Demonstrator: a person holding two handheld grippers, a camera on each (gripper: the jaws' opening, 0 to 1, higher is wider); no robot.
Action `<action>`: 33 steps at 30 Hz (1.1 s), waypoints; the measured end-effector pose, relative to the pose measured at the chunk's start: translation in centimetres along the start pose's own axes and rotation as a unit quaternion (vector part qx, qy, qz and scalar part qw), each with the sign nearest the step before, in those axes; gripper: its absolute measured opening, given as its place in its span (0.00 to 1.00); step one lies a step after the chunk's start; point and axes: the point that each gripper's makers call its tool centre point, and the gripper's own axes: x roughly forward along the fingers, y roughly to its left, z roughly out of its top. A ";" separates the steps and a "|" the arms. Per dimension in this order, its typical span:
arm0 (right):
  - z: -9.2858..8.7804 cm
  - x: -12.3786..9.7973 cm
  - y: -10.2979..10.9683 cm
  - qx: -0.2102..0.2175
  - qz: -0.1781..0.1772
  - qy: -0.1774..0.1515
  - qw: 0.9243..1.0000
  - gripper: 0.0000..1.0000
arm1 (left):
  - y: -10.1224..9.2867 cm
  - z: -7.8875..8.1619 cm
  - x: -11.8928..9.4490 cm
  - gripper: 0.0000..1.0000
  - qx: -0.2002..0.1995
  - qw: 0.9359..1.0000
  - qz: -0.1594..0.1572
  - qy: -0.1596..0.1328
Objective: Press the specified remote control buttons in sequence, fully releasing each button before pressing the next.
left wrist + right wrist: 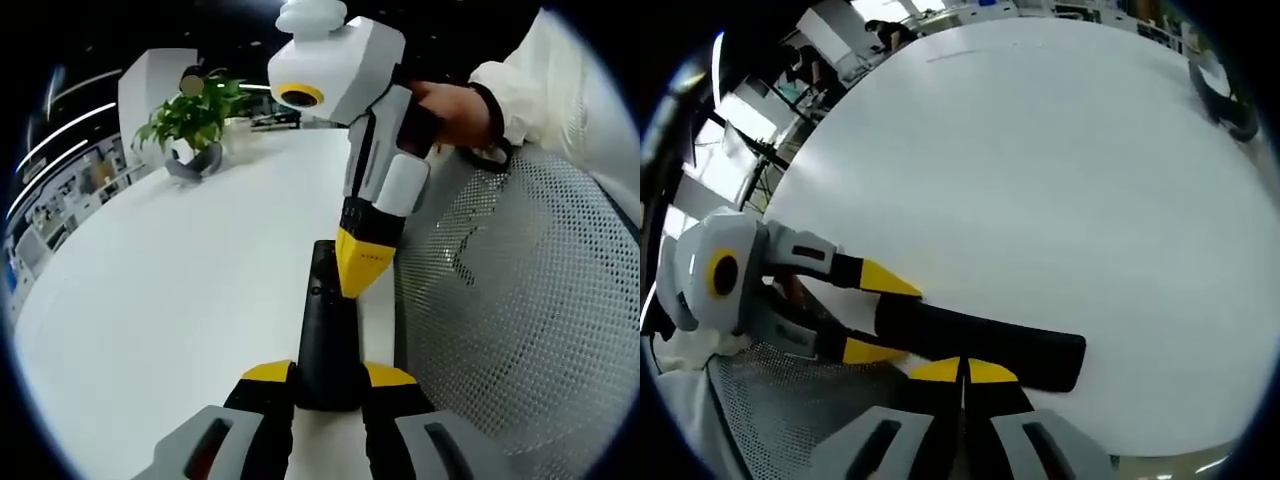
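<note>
A black remote control (326, 325) lies lengthwise over the white table's (180, 290) near edge. My left gripper (328, 374) is shut on its near end, one yellow tip on each side. My right gripper (361, 272) comes down from the upper right, held by a person's hand (455, 112). Its yellow tips are shut into one wedge that touches the remote's top face. In the right gripper view the remote (1020, 352) lies crosswise just beyond my shut right gripper (963, 370). The left gripper (890, 318) clamps the remote's left end.
A potted green plant (195, 115) stands at the table's far side. A white mesh chair back (520, 300) is close on the right, under a white sleeve (560, 90). A dark curved pot (1225, 100) sits at the table's far right. Office furniture shows beyond the table.
</note>
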 end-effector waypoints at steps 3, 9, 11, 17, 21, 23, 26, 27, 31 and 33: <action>0.0 0.0 0.1 -0.006 -0.005 0.001 1.000 0.00 | 0.0 0.0 0.0 0.25 0.001 1.000 0.000 -0.001; 0.1 0.0 0.0 0.007 0.003 0.004 1.000 0.00 | 0.0 0.0 0.0 0.25 0.002 1.000 0.002 -0.001; 0.4 -0.1 -0.1 0.001 -0.001 -0.005 1.000 0.00 | 0.0 0.1 0.1 0.25 0.004 1.000 0.002 -0.003; 1.1 -0.4 0.2 0.021 0.022 -0.026 0.999 0.00 | -0.1 0.2 0.2 0.25 0.006 1.000 0.001 -0.005; 0.2 -0.1 -0.1 0.044 0.017 0.002 0.999 0.00 | -0.1 0.2 0.2 0.25 0.004 1.000 0.001 -0.006; 0.1 -0.1 -0.3 0.043 0.011 0.006 0.999 0.00 | -0.1 0.2 0.2 0.25 0.004 1.000 0.001 -0.006; 0.1 -0.1 -0.1 0.038 0.009 0.005 0.999 0.00 | -0.1 0.2 0.2 0.25 0.005 1.000 0.000 -0.006; 0.1 -0.1 -0.1 0.031 0.005 0.005 0.999 0.00 | -0.1 0.2 0.2 0.25 0.005 1.000 0.000 -0.006; 0.1 0.0 -0.3 0.034 0.007 0.003 0.999 0.00 | -0.1 0.2 0.2 0.25 0.006 1.000 -0.001 -0.005; 0.1 -0.1 -0.3 0.053 0.019 -0.002 0.998 0.00 | -0.1 0.2 0.2 0.25 0.006 1.000 -0.001 -0.005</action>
